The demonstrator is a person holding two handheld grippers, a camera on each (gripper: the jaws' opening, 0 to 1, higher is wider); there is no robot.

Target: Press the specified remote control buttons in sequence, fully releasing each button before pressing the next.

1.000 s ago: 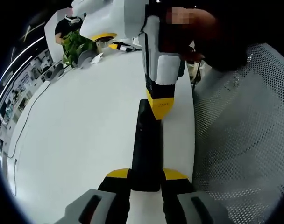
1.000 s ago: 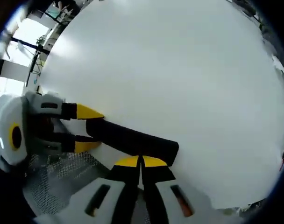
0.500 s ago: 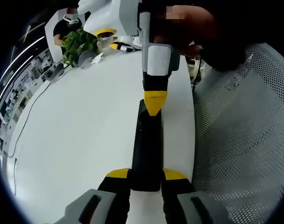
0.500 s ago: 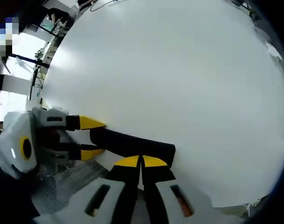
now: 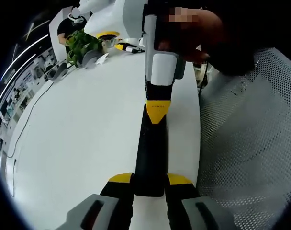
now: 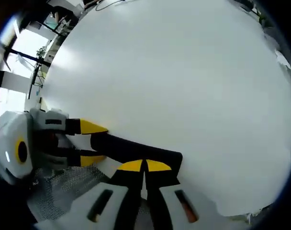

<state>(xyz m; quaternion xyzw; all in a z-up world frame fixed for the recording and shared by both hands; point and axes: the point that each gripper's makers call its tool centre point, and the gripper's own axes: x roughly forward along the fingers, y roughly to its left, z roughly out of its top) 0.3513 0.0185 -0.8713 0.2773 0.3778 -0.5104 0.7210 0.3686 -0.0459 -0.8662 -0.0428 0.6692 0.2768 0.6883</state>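
- The remote control (image 5: pixel 150 153) lies on the white worktop (image 5: pixel 83 134) near its edge, beside a grey mesh chair (image 5: pixel 251 143). It is a long black bar, and its buttons are too dark to make out.
- The left gripper (image 5: pixel 149 179) has its jaws clamped on the near end of the remote, one yellow tip on each side, steadying it. In the right gripper view the left gripper (image 6: pixel 90 143) comes in from the left, gripping the end of the remote (image 6: pixel 136 151).
- The right gripper (image 5: pixel 157 111) reaches in from the top of the left gripper view, jaws brought together into a single yellow point that rests on the far part of the remote's top face. In the right gripper view the right gripper (image 6: pixel 144 166) shows its two tips side by side with no gap, right at the remote's edge.
- Step in hand, as I judge it: one press in the sequence, with the tip at or on a button. Whether the button is actually pushed down cannot be told.
- Next move calls for lifting the tip clear so the button fully releases, then shifting along the remote to the next button while the left grip keeps it steady.
- A green plant (image 5: pixel 81 43) and small clutter sit at the far end of the worktop, well apart from the work.
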